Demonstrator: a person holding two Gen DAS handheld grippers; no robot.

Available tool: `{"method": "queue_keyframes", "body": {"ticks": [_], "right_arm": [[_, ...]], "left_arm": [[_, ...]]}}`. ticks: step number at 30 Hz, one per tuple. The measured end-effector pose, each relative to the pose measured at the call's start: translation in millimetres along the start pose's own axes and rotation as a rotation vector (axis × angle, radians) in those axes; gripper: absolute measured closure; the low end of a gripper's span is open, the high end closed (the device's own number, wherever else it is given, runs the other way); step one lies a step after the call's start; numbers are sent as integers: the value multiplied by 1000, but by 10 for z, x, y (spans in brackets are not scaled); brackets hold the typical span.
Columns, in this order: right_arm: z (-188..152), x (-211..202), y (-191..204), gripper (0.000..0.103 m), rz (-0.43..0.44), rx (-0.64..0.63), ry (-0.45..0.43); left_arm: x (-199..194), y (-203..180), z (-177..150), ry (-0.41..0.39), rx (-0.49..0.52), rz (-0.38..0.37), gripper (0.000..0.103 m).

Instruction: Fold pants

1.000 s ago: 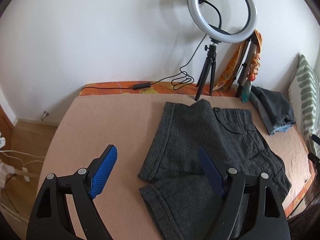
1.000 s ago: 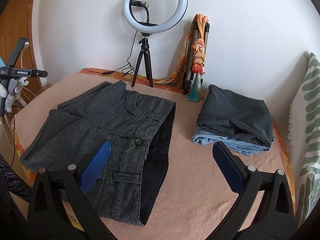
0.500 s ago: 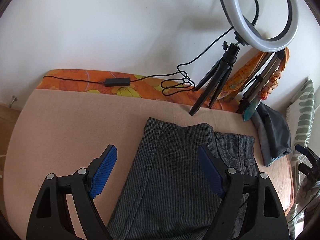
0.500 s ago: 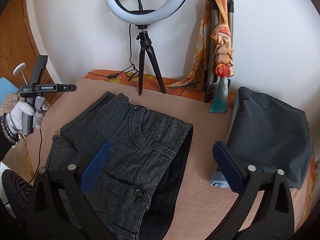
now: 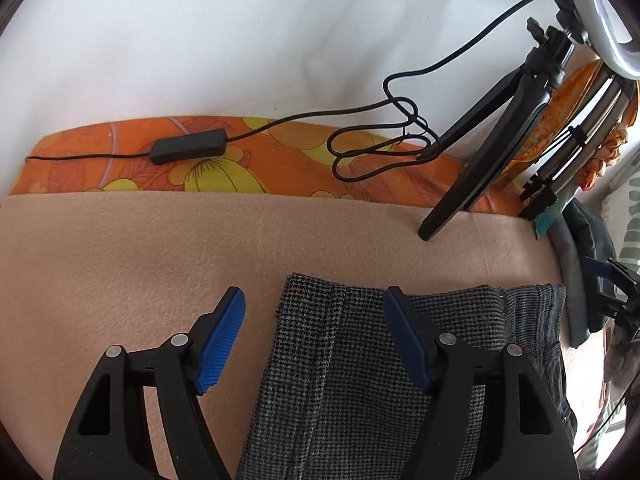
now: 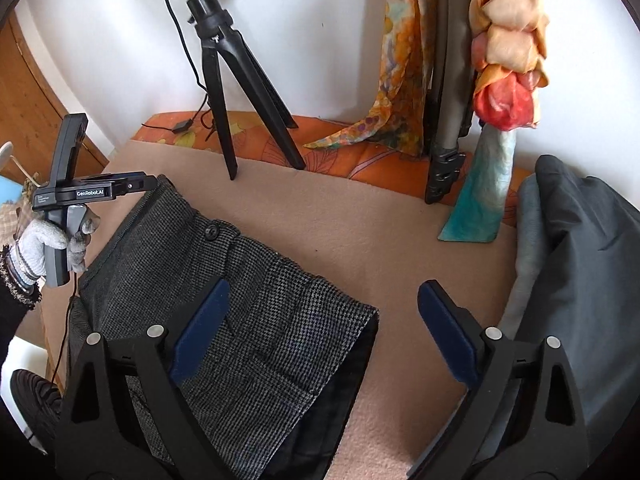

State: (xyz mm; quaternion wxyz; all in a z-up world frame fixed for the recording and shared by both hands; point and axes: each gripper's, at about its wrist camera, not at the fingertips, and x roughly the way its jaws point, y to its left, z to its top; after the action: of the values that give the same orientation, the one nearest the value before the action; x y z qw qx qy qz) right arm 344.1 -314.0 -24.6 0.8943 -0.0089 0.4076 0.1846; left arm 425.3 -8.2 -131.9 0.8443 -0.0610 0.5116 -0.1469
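Grey houndstooth pants [image 5: 360, 368] lie flat on a beige blanket [image 5: 120, 260]. My left gripper [image 5: 315, 300] hovers low over their far left corner. Its jaws are closing, the corner lies between the blue pads, and neither pad presses on it. In the right wrist view the pants [image 6: 260, 280] run from a buttoned waistband to a dark-lined corner at the right. My right gripper [image 6: 324, 292] straddles that corner with wide jaws that are closing slightly, not gripping the cloth. A gloved hand [image 6: 40, 244] holds the left tool at the pants' left edge.
A ring-light tripod [image 6: 224, 80] stands on the blanket just behind the pants, and its cable and controller [image 5: 188, 150] lie on an orange floral sheet. At the right lies a stack of folded dark clothes [image 6: 580, 260]. A folded stand with a scarf [image 6: 448, 100] leans on the wall.
Both grippers have moved forward and lower toward the pants' far edge, so the pants now fill the lower frames. The left jaws have narrowed around the corner.
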Motion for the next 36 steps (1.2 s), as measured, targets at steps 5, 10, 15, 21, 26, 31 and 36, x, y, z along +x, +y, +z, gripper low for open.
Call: {"method": "queue_keyframes", "body": {"ticks": [5,10,15,21,26,31,36], "right_arm": [[45,266,25,6,-3,-38,45],[81,442,21,6,-21,-56,65],[94,546,-18,6,-19,-54,87],[85,752,41,6,-7,-78,150],[53,857,195,15,-2,-130,173],[56,802,343,81,22,-151,186],[117,472,540,91,-60,-229,115]], "left_arm": [[157,-13,-15,28,5,14,35],[204,-103,-1,5,39,51,47],[211,-146,-8,-12,70,58,65],[29,81,-31,-54,-3,-5,70],[-242,173,-50,-108,-11,-11,71],[-398,189,-57,-132,23,21,72],[-533,116,-44,-174,16,17,73]]}}
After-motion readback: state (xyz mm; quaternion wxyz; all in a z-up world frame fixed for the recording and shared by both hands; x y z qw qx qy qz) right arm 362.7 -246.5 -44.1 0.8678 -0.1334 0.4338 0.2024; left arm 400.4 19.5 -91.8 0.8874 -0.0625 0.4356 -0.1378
